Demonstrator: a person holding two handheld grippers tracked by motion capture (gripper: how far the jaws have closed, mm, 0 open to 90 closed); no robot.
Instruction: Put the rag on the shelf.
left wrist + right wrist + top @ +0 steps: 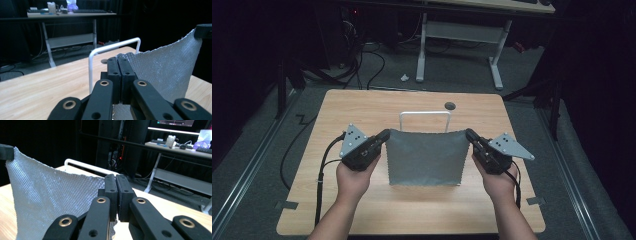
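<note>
- Left gripper (384, 136) clamped on the grey cloth's (426, 157) upper left corner; jaws pressed together on the fabric.
- Right gripper (469, 135) clamped on its upper right corner.
- Cloth hangs stretched between them above the wooden table (362, 107).
- Just behind: white wire rack (424, 114), upright.
- Farther: small dark disc (450, 105) on the tabletop.

The grey cloth (424, 157) hides the lower legs of the white rack (424, 114).
</note>
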